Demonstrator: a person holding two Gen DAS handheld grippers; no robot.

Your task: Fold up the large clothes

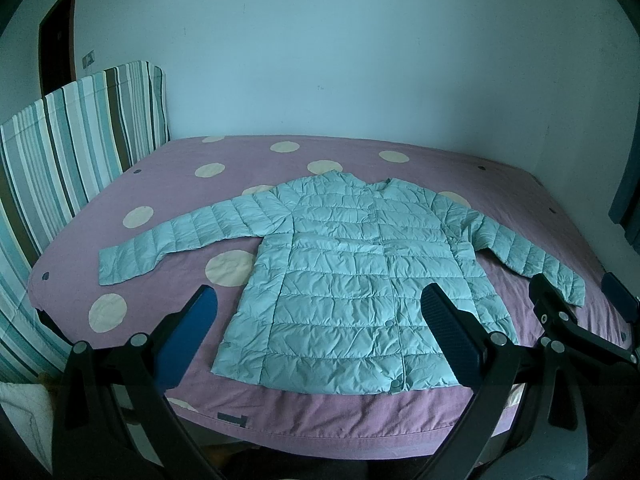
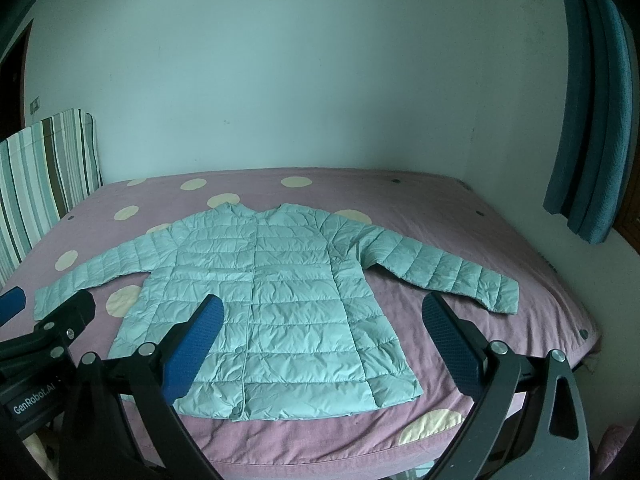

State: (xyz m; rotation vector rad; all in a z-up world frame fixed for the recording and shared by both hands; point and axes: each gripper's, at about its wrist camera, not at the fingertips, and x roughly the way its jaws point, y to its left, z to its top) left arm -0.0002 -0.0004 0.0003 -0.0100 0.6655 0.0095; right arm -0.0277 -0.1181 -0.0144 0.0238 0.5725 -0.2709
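While both my grippers hang spread and empty, left gripper [image 1: 320, 320], right gripper [image 2: 322, 326], jacket [image 1: 352, 280] lies flat on bed [image 1: 160, 184] beyond them.

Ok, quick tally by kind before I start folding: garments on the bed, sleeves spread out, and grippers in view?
Jacket: 1
Spread sleeves, left sleeve and right sleeve: 2
Grippers, left gripper and right gripper, both open: 2
Total: 5

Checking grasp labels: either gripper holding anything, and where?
Nothing held. Left gripper and right gripper hover open above the jacket, which lies flat on the bed.
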